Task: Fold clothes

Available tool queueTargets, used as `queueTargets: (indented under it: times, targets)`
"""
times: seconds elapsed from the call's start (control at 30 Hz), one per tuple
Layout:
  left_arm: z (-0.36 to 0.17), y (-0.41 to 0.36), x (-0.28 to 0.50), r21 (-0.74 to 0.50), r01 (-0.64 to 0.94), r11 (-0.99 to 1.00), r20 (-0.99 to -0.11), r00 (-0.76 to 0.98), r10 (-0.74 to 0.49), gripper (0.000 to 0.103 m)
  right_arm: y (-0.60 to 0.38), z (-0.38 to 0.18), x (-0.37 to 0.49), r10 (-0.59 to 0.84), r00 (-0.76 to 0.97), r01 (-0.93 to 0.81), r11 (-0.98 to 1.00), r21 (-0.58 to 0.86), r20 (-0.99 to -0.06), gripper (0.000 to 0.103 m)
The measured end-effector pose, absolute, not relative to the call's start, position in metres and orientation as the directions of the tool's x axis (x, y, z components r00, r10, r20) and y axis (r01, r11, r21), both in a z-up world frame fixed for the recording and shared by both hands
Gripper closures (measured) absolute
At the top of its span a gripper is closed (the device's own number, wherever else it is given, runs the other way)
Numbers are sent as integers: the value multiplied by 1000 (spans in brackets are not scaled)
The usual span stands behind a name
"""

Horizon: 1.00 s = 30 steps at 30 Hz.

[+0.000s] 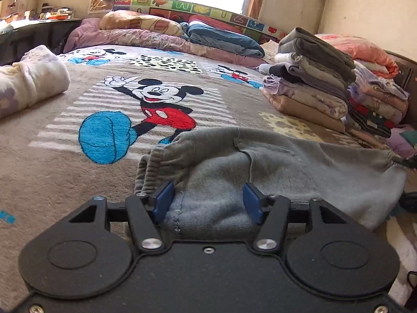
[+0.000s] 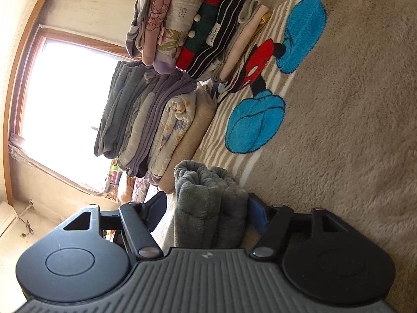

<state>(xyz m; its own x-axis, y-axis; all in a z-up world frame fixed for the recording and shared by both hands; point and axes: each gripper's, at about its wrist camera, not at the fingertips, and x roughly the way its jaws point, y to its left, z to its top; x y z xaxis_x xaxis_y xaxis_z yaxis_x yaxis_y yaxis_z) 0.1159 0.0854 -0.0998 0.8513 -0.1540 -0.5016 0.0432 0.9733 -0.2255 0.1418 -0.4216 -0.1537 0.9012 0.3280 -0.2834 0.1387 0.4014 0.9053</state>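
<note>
Pants (image 1: 273, 161) on blanket (image 1: 78, 182), clothes stacks (image 1: 312, 78) behind at right, towel roll (image 1: 28, 78) far left

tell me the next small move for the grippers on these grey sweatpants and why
Probably draw both grippers back off the folded grey sweatpants. The left gripper and right gripper both stand open around the fabric, pads not pressing, and the pants already lie folded on the Mickey Mouse blanket beside the stacks of folded clothes.

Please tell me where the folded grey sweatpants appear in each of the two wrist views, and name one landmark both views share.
Left wrist: the grey sweatpants lie low in the centre, spreading right, ahead of the left gripper.
Right wrist: they stand as a bundle at lower centre, between the jaws of the right gripper.
Shared landmark: the stack of folded clothes.
</note>
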Motion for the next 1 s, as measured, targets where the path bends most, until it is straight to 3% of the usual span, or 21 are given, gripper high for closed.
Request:
queueTargets:
  times: [0.13,0.27,0.47,0.67,1.0]
  targets:
    - [-92,80,106,-237,16,971,-473,871,-130,46,-416,-151,152,306,893,174,442,880,-330,41]
    - [-97,79,99,-245,7,969,-460,879,-122,46,-419,-157,155,286,900,189,427,885,-330,54]
    - [-97,78,95,-259,4,966,-432,894,-120,46,-416,-146,155,283,890,193,477,857,-358,61]
    - [-85,90,89,-373,44,927,-369,909,-192,46,-406,-117,146,264,902,164,520,838,-341,62]
    - [-67,86,80,-376,120,919,-276,932,-235,44,-355,-53,136,324,916,37,519,854,-237,62]
